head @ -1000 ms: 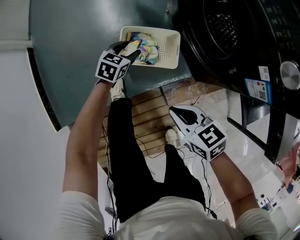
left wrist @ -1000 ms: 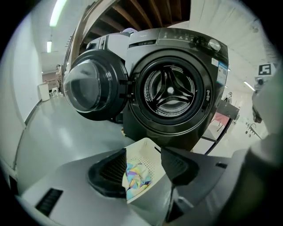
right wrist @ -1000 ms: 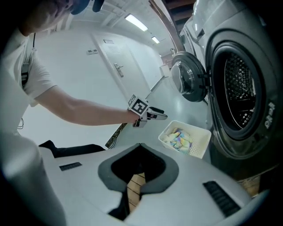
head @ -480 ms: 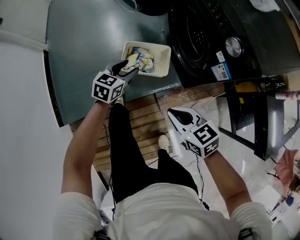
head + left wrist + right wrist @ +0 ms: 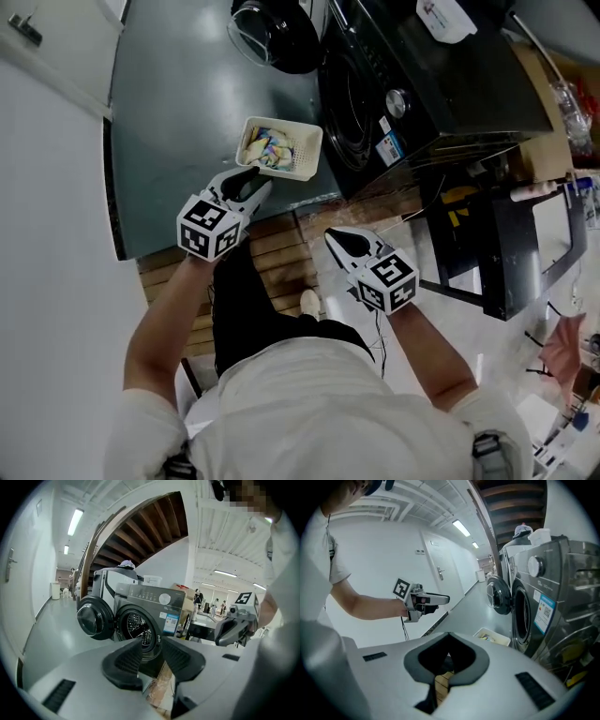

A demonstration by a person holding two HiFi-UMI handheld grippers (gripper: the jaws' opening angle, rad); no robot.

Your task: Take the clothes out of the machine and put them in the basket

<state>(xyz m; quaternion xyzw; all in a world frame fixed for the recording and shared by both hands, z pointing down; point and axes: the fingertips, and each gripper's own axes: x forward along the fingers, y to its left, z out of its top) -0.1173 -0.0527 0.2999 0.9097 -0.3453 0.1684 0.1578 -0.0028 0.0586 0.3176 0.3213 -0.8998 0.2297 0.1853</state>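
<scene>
Multicoloured crumpled clothes (image 5: 265, 143) lie in the cream perforated plastic basket (image 5: 308, 148) at 1 o'clock from the left gripper (image 5: 251, 179), whose empty, spread jaws have just been narrowing; the right gripper (image 5: 335, 240) is pressed together, empty.

Basket (image 5: 307, 155): cream-white, wall patterned with rows of small perforations. Clothes (image 5: 265, 145) in it: mixed patches of yellow, blue, pink and white. Washing machine (image 5: 450, 84): dark grey to black, blue-and-white label (image 5: 387, 147) seen on the front. Door (image 5: 277, 33): black. Floor (image 5: 178, 94): dull teal-grey. Slatted platform (image 5: 277, 248): brown wood. Left gripper (image 5: 253, 180) and right gripper (image 5: 337, 241): white-grey shells, black ribbed fingers (image 5: 123, 665), cubes marked with black-and-white squares. Shirt (image 5: 309, 403) is seen as white, trousers (image 5: 239, 309) as black.
</scene>
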